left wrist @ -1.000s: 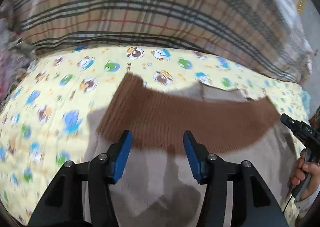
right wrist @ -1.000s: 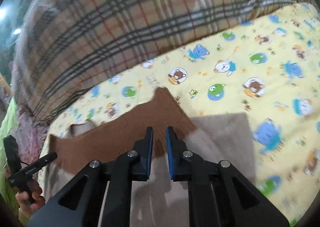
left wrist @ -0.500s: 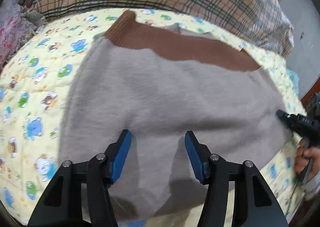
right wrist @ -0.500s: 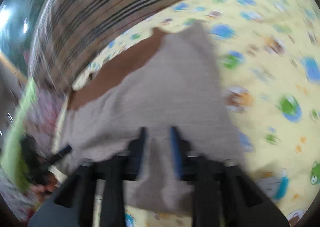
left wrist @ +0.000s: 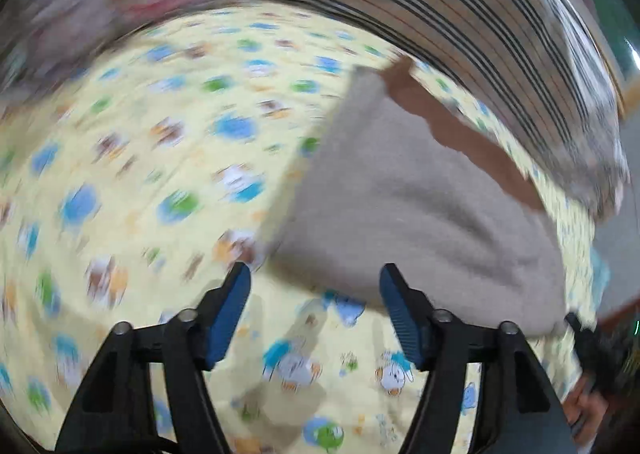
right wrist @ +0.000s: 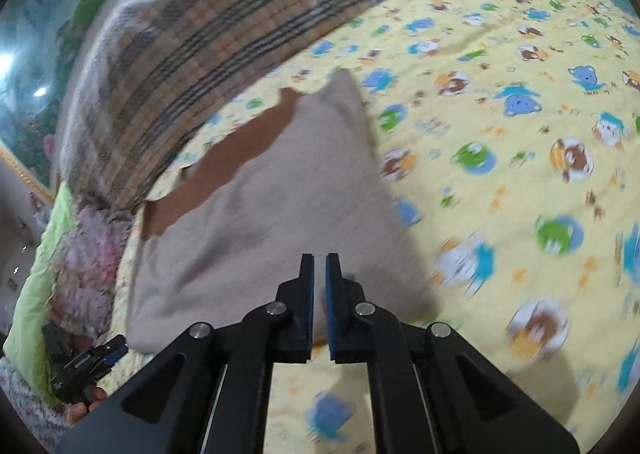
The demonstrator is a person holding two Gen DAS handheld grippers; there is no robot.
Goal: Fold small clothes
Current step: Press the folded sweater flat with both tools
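Observation:
A small beige garment (left wrist: 416,209) with a brown ribbed band (left wrist: 460,133) lies folded on the yellow cartoon-print sheet (left wrist: 160,173); it also shows in the right wrist view (right wrist: 260,221), with its brown band (right wrist: 224,169) at the far edge. My left gripper (left wrist: 314,290) is open and empty, just off the garment's near left corner. My right gripper (right wrist: 320,274) is nearly shut with a thin gap, over the garment's near edge; nothing shows between the pads. The left view is motion-blurred.
A plaid blanket (right wrist: 224,37) is heaped along the far side of the bed. Pink fluffy fabric (right wrist: 84,254) and a green cloth (right wrist: 36,282) lie at the left. The other gripper shows at the edge of each view (right wrist: 88,366).
Both grippers pulled back from the brown band toward the garment's near edge. The left gripper swung left, off the garment. The garment's grey body now covers most of the band.

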